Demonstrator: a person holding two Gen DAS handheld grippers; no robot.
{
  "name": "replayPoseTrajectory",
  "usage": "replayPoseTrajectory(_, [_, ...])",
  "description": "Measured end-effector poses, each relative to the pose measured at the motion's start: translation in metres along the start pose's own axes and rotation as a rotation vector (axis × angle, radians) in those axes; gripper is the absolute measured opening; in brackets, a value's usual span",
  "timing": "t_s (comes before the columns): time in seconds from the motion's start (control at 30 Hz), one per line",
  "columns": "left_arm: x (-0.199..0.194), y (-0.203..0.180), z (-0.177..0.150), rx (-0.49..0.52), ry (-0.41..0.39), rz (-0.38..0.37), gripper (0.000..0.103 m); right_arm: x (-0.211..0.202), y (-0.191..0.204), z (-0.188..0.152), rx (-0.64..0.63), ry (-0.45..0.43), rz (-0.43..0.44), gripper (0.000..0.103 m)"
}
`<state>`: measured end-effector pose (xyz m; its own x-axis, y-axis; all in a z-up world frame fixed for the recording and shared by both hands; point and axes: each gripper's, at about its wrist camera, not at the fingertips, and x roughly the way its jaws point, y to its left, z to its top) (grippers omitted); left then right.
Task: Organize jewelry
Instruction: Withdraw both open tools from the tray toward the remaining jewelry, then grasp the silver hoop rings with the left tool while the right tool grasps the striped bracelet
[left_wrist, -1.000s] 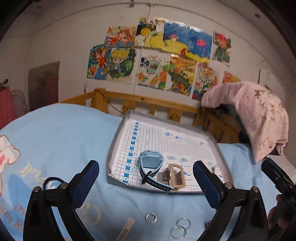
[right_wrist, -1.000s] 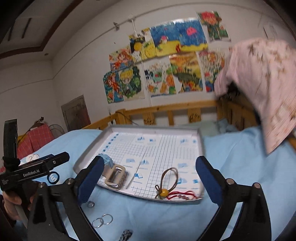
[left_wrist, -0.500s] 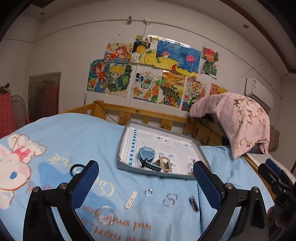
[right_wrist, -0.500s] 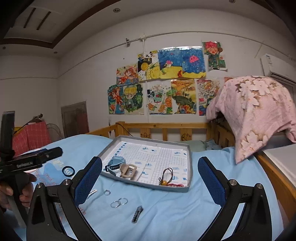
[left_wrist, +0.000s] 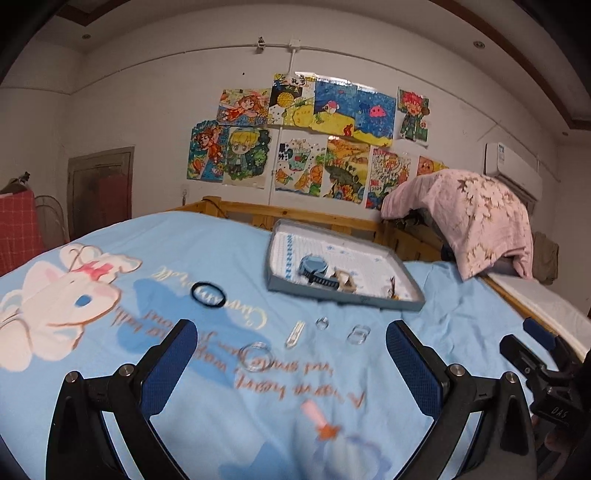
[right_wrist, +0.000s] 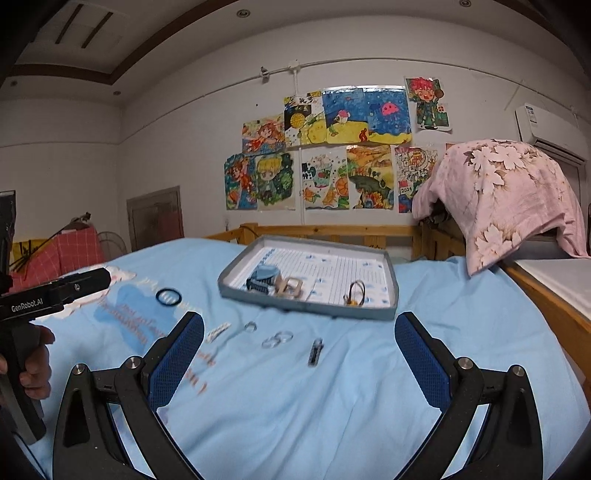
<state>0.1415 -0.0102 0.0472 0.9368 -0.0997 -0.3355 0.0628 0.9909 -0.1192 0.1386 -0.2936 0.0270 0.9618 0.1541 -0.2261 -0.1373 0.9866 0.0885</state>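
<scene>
From the left wrist camera, a light blue bedsheet (left_wrist: 221, 254) printed with a cartoon rabbit (left_wrist: 62, 288) and script lettering is covering the whole working surface, with a wooden bed rail (left_wrist: 295, 216) running behind it and children's drawings (left_wrist: 310, 144) hanging on the white wall. A pink flowered blanket (left_wrist: 472, 214) is draping over something at the right, under an air conditioner (left_wrist: 513, 173). The left gripper (left_wrist: 291, 354) is hovering above the sheet with its blue-padded fingers spread wide and nothing between them. A grey tray (left_wrist: 343, 297) is sitting beyond it, holding a blue watch (left_wrist: 314, 267), a tan buckle piece (left_wrist: 343, 278) and a small item at its right edge, too blurred to name. Loose on the sheet, near the tray, are lying a black hair tie (left_wrist: 208, 294), a clear bangle (left_wrist: 257, 356), a pale clip (left_wrist: 295, 334) and small rings (left_wrist: 359, 334).

From the right wrist camera, the same sheet, rail and drawings are showing. The right gripper (right_wrist: 299, 350) is also hanging with fingers wide apart, gripping nothing. A dark clip (right_wrist: 316, 350) is lying between them on the sheet, beside the paired rings (right_wrist: 277, 339). In the tray (right_wrist: 310, 306) a brown hair loop (right_wrist: 356, 291) is resting near the right wall. At the left edge, a hand (right_wrist: 35, 363) is gripping the other tool's black handle.
</scene>
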Motion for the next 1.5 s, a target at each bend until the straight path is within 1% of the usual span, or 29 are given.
replayPoseTrajectory(0.13, [-0.006, 0.015, -0.019, 0.052, 0.059, 0.038, 0.103, -0.009, 0.008, -0.013, -0.023, 0.05, 0.054, 0.102])
replayPoseTrajectory(0.2, [-0.008, 0.025, -0.029, 0.059, 0.083, 0.056, 0.103, -0.008, 0.014, -0.017, -0.049, 0.07, 0.066, 0.102])
replayPoseTrajectory(0.23, [-0.008, 0.03, -0.034, 0.045, 0.091, 0.064, 0.103, -0.007, 0.017, -0.018, -0.059, 0.081, 0.076, 0.102])
replayPoseTrajectory(0.33, [-0.008, 0.051, -0.047, -0.04, 0.116, 0.08, 0.103, -0.002, 0.025, -0.023, -0.071, 0.112, 0.101, 0.102])
replayPoseTrajectory(0.4, [-0.008, 0.059, -0.053, -0.066, 0.123, 0.08, 0.103, 0.002, 0.028, -0.026, -0.08, 0.136, 0.103, 0.102])
replayPoseTrajectory(0.5, [0.001, 0.062, -0.053, -0.075, 0.152, 0.078, 0.103, 0.005, 0.034, -0.029, -0.091, 0.156, 0.096, 0.102])
replayPoseTrajectory(0.57, [0.005, 0.058, -0.052, -0.055, 0.163, 0.077, 0.103, 0.009, 0.035, -0.03, -0.091, 0.173, 0.082, 0.102])
replayPoseTrajectory(0.63, [0.014, 0.052, -0.05, -0.012, 0.19, 0.07, 0.103, 0.012, 0.033, -0.031, -0.085, 0.191, 0.069, 0.102])
replayPoseTrajectory(0.73, [0.028, 0.047, -0.045, 0.033, 0.219, 0.057, 0.103, 0.013, 0.031, -0.03, -0.092, 0.186, 0.06, 0.102])
replayPoseTrajectory(0.87, [0.05, 0.046, -0.038, 0.03, 0.244, 0.026, 0.103, 0.026, 0.025, -0.025, -0.149, 0.179, 0.036, 0.102])
replayPoseTrajectory(0.93, [0.063, 0.044, -0.035, 0.034, 0.254, 0.017, 0.103, 0.034, 0.021, -0.023, -0.138, 0.179, 0.021, 0.102])
replayPoseTrajectory(1.03, [0.09, 0.041, -0.03, 0.038, 0.274, 0.01, 0.103, 0.048, 0.015, -0.022, -0.091, 0.177, 0.047, 0.101])
replayPoseTrajectory(1.1, [0.105, 0.04, -0.029, 0.039, 0.283, 0.001, 0.103, 0.059, 0.015, -0.023, -0.092, 0.176, 0.051, 0.101])
replayPoseTrajectory(1.2, [0.129, 0.035, -0.027, 0.075, 0.297, 0.008, 0.103, 0.079, 0.017, -0.024, -0.101, 0.175, 0.069, 0.101])
replayPoseTrajectory(1.23, [0.138, 0.034, -0.027, 0.085, 0.308, 0.007, 0.103, 0.084, 0.016, -0.024, -0.095, 0.176, 0.07, 0.1])
replayPoseTrajectory(1.3, [0.149, 0.036, -0.029, 0.079, 0.322, 0.005, 0.103, 0.097, 0.013, -0.022, -0.073, 0.187, 0.075, 0.092])
replayPoseTrajectory(1.4, [0.16, 0.041, -0.034, 0.055, 0.334, -0.018, 0.101, 0.119, 0.006, -0.023, -0.039, 0.204, 0.092, 0.083])
replayPoseTrajectory(1.43, [0.164, 0.042, -0.036, 0.054, 0.338, -0.023, 0.097, 0.129, 0.005, -0.023, -0.029, 0.218, 0.093, 0.081])
replayPoseTrajectory(1.47, [0.166, 0.042, -0.038, 0.054, 0.342, -0.026, 0.092, 0.138, 0.003, -0.023, -0.02, 0.23, 0.093, 0.076])
replayPoseTrajectory(1.5, [0.17, 0.043, -0.041, 0.054, 0.35, -0.031, 0.09, 0.144, 0.002, -0.024, -0.013, 0.236, 0.091, 0.073])
